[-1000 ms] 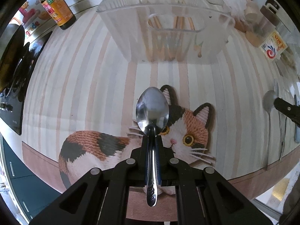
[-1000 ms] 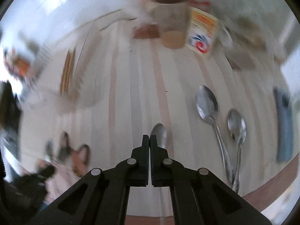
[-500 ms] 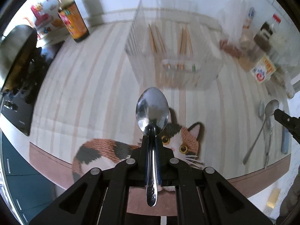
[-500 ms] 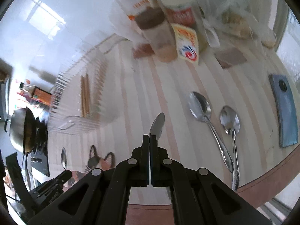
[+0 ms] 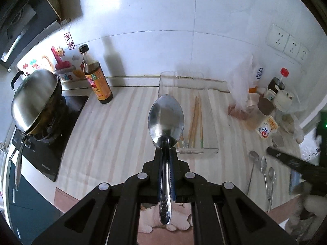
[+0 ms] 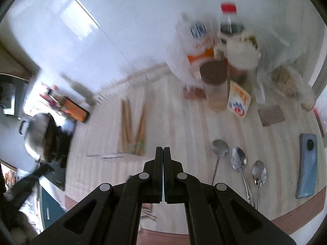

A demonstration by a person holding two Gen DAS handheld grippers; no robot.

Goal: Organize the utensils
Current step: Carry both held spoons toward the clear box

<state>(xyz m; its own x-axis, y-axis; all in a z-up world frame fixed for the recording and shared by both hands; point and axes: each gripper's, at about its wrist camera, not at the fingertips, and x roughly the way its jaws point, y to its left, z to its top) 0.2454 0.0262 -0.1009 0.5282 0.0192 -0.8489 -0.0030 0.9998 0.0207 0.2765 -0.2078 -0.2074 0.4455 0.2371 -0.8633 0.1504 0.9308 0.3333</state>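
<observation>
My left gripper (image 5: 166,151) is shut on the handle of a steel spoon (image 5: 166,120), whose bowl sticks out ahead, high above the striped counter. Beyond it stands a clear plastic tray (image 5: 211,126) with several wooden chopsticks (image 5: 196,120) inside. Three more spoons (image 5: 263,163) lie on the counter to the right. My right gripper (image 6: 163,149) hangs above the counter, jaws just starting to open from nearly touching, nothing between them. Its view shows the chopsticks (image 6: 132,126) ahead on the left and the loose spoons (image 6: 238,159) on the right.
A lidded wok (image 5: 34,102) sits on a black hob (image 5: 51,149) at the left, with a dark sauce bottle (image 5: 97,81) behind it. Jars, bags and bottles (image 5: 263,110) crowd the back right corner. A blue phone (image 6: 307,163) lies near the counter's right edge.
Both grippers have risen well above the counter. The left still grips its spoon; the cat mat has slid to the bottom of its view. The right lifted away from the spoon lying before it.
</observation>
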